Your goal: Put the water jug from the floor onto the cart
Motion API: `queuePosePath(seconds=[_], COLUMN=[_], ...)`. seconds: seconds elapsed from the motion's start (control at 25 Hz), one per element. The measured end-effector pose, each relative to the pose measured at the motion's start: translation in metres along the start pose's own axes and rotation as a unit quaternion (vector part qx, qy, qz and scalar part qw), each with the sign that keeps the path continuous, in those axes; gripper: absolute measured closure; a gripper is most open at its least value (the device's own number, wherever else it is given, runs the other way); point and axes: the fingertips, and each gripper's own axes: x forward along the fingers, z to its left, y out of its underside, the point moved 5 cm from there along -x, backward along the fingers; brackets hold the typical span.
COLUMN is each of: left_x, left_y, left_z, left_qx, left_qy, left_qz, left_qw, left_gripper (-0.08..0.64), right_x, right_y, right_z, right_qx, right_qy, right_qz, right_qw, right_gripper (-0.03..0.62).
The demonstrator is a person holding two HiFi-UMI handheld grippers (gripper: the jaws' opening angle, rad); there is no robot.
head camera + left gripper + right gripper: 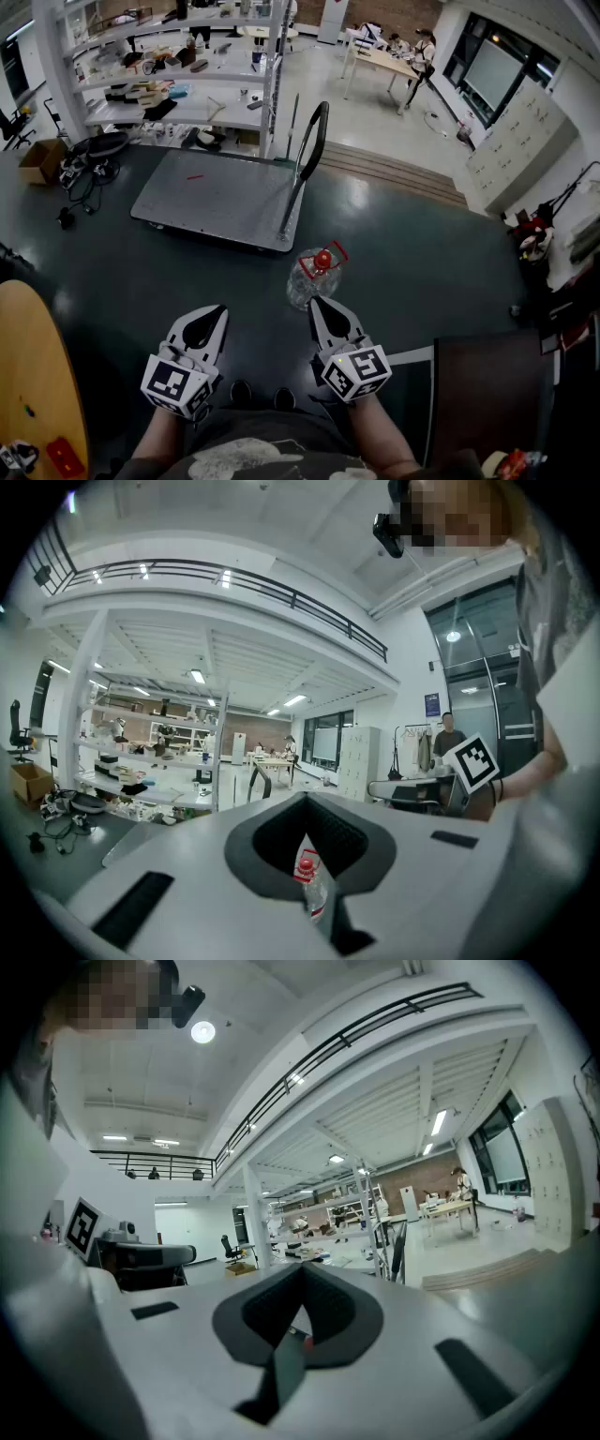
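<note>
Standing on the dark floor, the cart is a flat grey platform with a black push handle rising at its right end. Left of the cart lie a cardboard box and a tangle of cables. Behind the cart stands a white shelf rack loaded with odds and ends. Nearer the camera than the cart, below its middle, the left gripper has its jaws pressed together with nothing between them. The jug stands upright on the floor just off the cart's near right corner, below the handle. It is clear, with a red cap and a red carry loop, and it does not touch the cart. The right gripper, on the near side of the cart's right end, is also pressed together and empty, its tip just beside the jug. Whether it touches the jug cannot be told. Far right of the cart, a wooden table has a person at it.
</note>
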Motion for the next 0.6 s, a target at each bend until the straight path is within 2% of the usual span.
queuePosePath(seconds=[0.6], left_x=[0.013], left_y=[0.008], left_z=[0.011], left_qx=[-0.008], left_qy=[0.021], left_qz=[0.009], left_qw=[0.9997], left_gripper=[0.554], right_x=[0.008], right_y=[0.003], right_z=[-0.001], right_qx=[0.011], right_qy=[0.026], right_qz=[0.006], right_qw=[1.000], right_gripper=[0.603])
